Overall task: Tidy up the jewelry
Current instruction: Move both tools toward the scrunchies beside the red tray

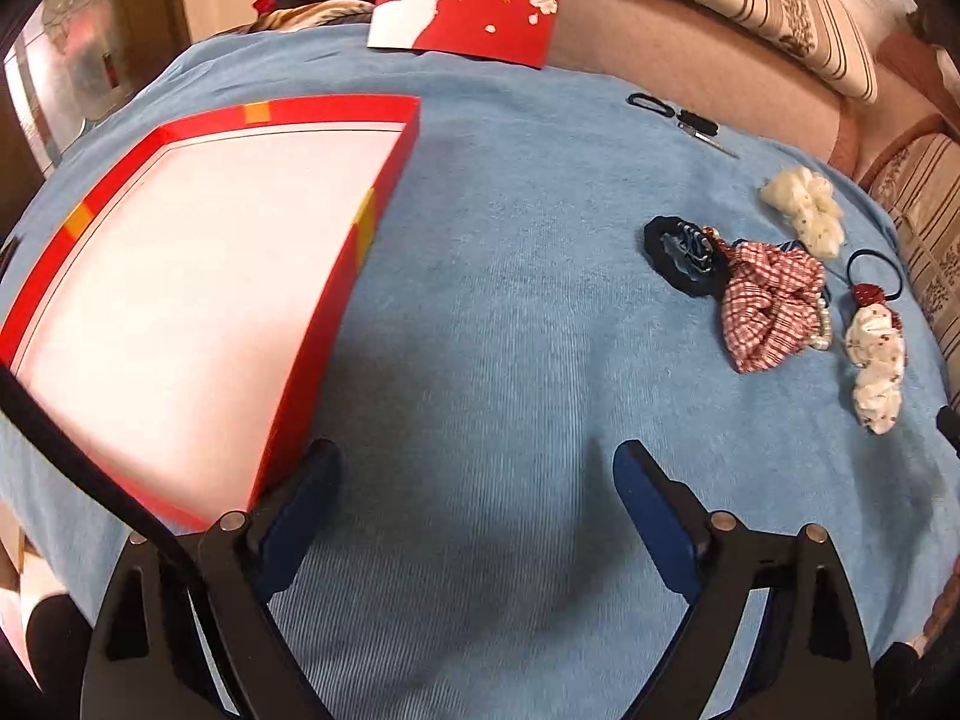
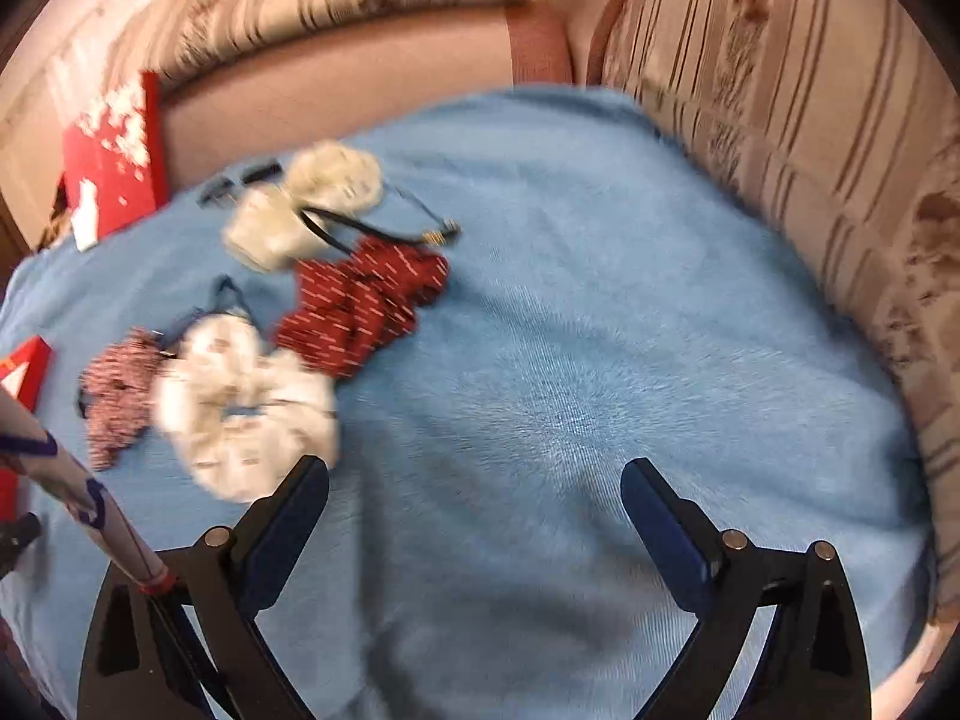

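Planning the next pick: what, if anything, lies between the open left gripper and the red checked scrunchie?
Nothing visible. Only bare blue cloth lies between the left gripper and the red checked scrunchie; the red box sits off to the other side.

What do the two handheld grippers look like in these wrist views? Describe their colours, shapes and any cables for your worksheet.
The left gripper and right gripper look alike: black angular frames with triangular cut-outs, silver round pins at the joints, and two fingers faced with dark blue pads. A black cable crosses the left view's corner.
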`<state>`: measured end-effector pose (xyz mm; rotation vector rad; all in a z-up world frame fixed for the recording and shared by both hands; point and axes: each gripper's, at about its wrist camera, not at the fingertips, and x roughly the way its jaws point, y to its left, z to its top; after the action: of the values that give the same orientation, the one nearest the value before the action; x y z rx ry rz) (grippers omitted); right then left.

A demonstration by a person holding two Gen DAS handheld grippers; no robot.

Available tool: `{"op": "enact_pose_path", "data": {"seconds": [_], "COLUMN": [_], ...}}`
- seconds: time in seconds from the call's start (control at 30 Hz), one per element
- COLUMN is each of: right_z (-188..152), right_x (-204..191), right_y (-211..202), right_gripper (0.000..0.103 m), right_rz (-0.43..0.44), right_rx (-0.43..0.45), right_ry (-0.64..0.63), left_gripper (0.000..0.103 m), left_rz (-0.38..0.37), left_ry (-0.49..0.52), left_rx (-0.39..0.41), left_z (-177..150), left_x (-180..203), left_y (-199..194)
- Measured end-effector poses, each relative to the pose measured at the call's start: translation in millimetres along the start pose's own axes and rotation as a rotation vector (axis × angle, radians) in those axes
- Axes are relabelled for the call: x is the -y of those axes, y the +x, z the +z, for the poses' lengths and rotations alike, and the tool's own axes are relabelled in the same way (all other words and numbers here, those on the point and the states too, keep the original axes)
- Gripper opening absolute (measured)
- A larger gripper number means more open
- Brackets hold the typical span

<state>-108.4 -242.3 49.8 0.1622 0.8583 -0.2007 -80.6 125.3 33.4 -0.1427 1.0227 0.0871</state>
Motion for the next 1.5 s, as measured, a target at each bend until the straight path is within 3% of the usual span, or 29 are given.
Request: {"op": "enact_pose_path", "data": {"seconds": [0.2,0.4,0.57,0.93,1.13,1.27,1.5], "right_z": [-3,-16,-29,-57,-66,-68,-74], "right_x": [-30,-57,-67,-77,-72,-64,-61], "right_y": [-56,-60,-73,-95,-129,-160,-194], "right_gripper": [0.100,0.097,0.095,0.095,0.090,0.090,0.090], "right_rz": [0.032,0.153,0.142,0.120,0.076,0.094,0.105], "right_rx": [0.151,0.049,0.060,0.095,0.180,0.252,0.297], "right_ry": [-0.018,-0.030,-0.038,-0.032,-0.022,0.009,0.006], "left_gripper": [0.092,0.092,0.092,0.092,0.092,0.092,0.092], "left_rz": [0.083,0.099,0.047,0.007,0.001,-0.011,-0.024], "left_ry": [-0.011,-0.008,-0.014,0.029,0.063,0.079,0.126], "left_rx": [0.083,0.102,0.106,0.186,0.254,0.307,0.353], "left_z": [-15,-45,-58,-68,-82,-89,-95], "left_x": [4,0,4,16,21,20,26], "left_y": [-41,-62,-76,-113,-149,-177,-206]}}
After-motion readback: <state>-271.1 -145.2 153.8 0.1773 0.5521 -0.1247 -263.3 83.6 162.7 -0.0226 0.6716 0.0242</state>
